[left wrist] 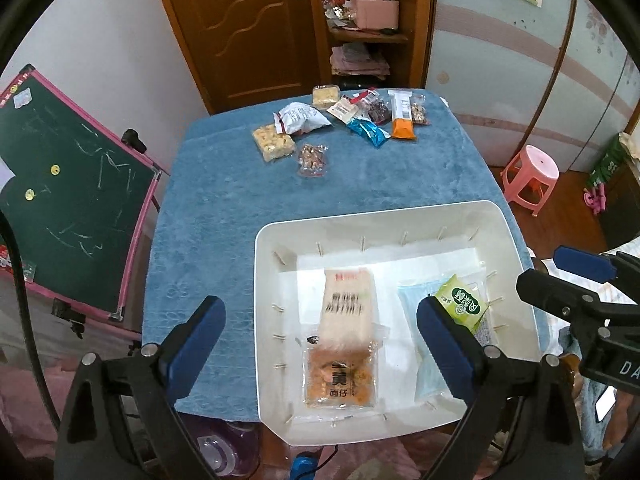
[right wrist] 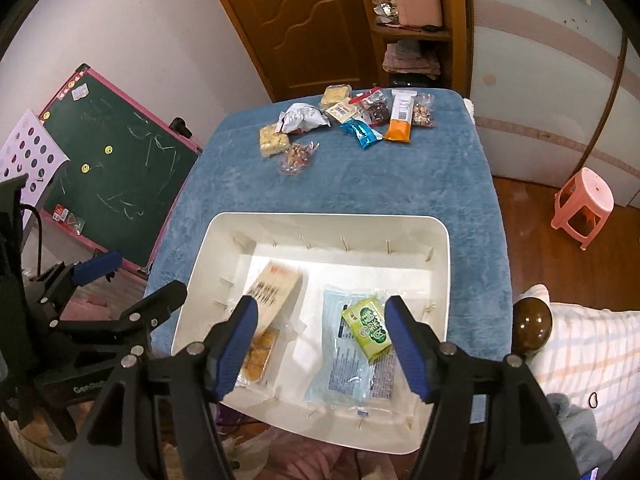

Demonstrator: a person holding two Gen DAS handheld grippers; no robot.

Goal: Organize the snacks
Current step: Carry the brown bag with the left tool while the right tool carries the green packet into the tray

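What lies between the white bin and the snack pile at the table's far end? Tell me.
Nothing: only bare blue towel separates white bin from snack pile, in both wrist views.

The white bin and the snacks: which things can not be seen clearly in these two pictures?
- Blue packet: right wrist view, middle hidden under green packet.
- Orange-filled packet: right wrist view, partly behind a gripper finger.
- Far snack pile: both views, print too small to read.
- White bin: nothing else unclear.
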